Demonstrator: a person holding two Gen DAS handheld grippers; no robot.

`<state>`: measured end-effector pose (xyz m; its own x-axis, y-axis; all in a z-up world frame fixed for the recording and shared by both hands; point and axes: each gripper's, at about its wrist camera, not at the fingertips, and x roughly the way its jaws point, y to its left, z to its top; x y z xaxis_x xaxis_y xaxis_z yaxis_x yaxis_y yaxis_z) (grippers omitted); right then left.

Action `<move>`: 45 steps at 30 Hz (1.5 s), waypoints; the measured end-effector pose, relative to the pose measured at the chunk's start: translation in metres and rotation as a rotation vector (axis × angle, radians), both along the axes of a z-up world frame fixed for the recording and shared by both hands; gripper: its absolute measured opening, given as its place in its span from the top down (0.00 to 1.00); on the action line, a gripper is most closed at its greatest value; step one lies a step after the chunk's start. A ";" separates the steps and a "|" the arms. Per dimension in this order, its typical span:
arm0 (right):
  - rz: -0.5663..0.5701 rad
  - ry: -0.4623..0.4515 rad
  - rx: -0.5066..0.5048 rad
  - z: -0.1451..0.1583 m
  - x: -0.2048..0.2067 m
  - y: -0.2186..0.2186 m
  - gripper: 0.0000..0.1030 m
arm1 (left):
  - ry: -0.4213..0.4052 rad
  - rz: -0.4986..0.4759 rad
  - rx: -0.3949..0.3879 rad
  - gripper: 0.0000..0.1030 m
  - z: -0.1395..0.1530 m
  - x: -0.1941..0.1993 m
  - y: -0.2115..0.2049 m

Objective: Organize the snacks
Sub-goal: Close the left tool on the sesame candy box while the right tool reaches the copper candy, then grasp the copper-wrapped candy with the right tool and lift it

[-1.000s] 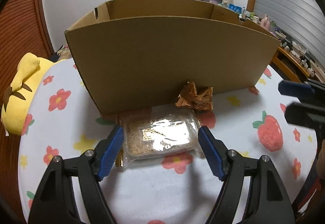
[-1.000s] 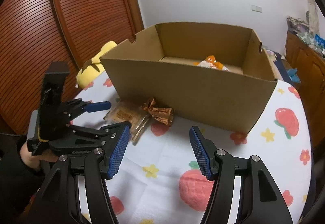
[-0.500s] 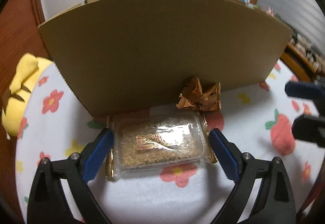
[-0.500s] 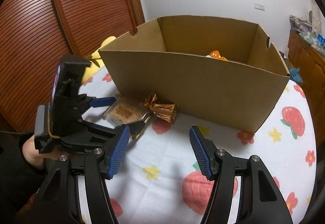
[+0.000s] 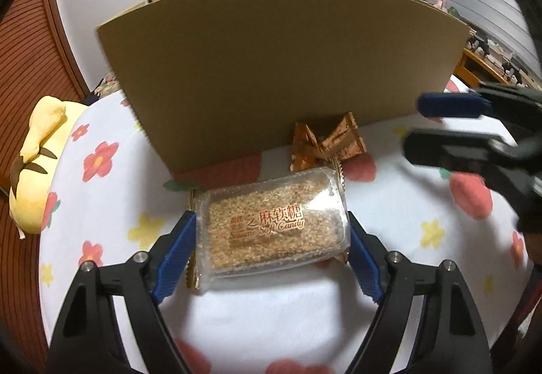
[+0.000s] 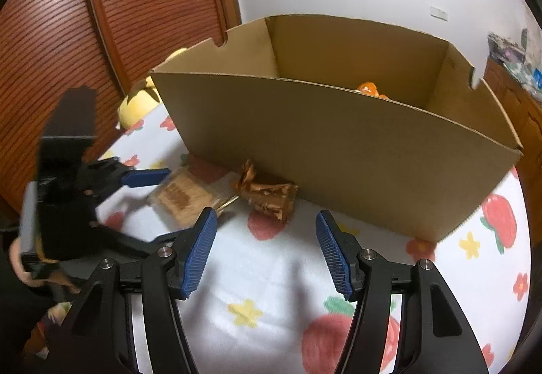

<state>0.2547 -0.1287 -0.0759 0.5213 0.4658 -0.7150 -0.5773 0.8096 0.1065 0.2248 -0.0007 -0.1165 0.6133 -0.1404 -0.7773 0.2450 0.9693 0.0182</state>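
Observation:
A clear pack of sesame candy (image 5: 271, 225) lies on the flowered tablecloth in front of the cardboard box (image 5: 271, 52). My left gripper (image 5: 271, 221) straddles it, its jaws closing, and both blue pads touch the pack's short ends. Right behind the pack, a crumpled copper-foil snack (image 5: 325, 143) rests against the box wall. In the right wrist view my right gripper (image 6: 266, 221) hovers open over bare cloth, just short of the copper snack (image 6: 267, 194), with nothing between its fingers. There the left gripper (image 6: 169, 204) and the pack (image 6: 183, 194) sit at the left.
The open box (image 6: 338, 143) holds an orange packet (image 6: 369, 89) at its far side. A yellow plush toy (image 5: 37, 164) lies at the table's left edge. A red-brown slatted door (image 6: 135, 18) stands behind. The tablecloth (image 6: 271, 289) runs to the round table's rim.
The left jaws widened, then narrowed until the pads met the pack's ends; the pack now looks closer and tilted. The right gripper slid forward and down toward the copper snack.

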 end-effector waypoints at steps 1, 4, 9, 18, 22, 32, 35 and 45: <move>0.008 -0.004 -0.008 -0.001 0.002 0.004 0.42 | 0.002 -0.001 -0.003 0.20 0.000 -0.001 0.002; 0.034 -0.011 -0.024 -0.005 0.006 0.014 0.44 | 0.004 0.004 -0.008 0.20 0.005 -0.010 0.009; 0.080 -0.025 -0.054 -0.012 0.011 0.036 0.49 | 0.003 0.018 -0.015 0.20 0.005 -0.018 0.022; 0.117 -0.030 -0.141 -0.034 0.024 0.062 0.53 | -0.008 0.038 -0.029 0.19 0.001 -0.024 0.034; 0.143 0.027 -0.173 -0.046 0.029 0.064 0.60 | -0.011 0.050 -0.058 0.15 0.001 -0.025 0.036; 0.133 0.016 -0.139 -0.038 0.008 0.047 0.83 | -0.005 0.082 -0.117 0.12 0.000 -0.014 0.049; 0.127 0.006 -0.095 -0.032 -0.005 0.037 0.83 | -0.007 0.082 -0.134 0.12 0.000 -0.014 0.052; 0.081 -0.025 -0.021 -0.027 -0.054 0.002 0.83 | 0.006 0.095 -0.181 0.14 0.004 -0.021 0.059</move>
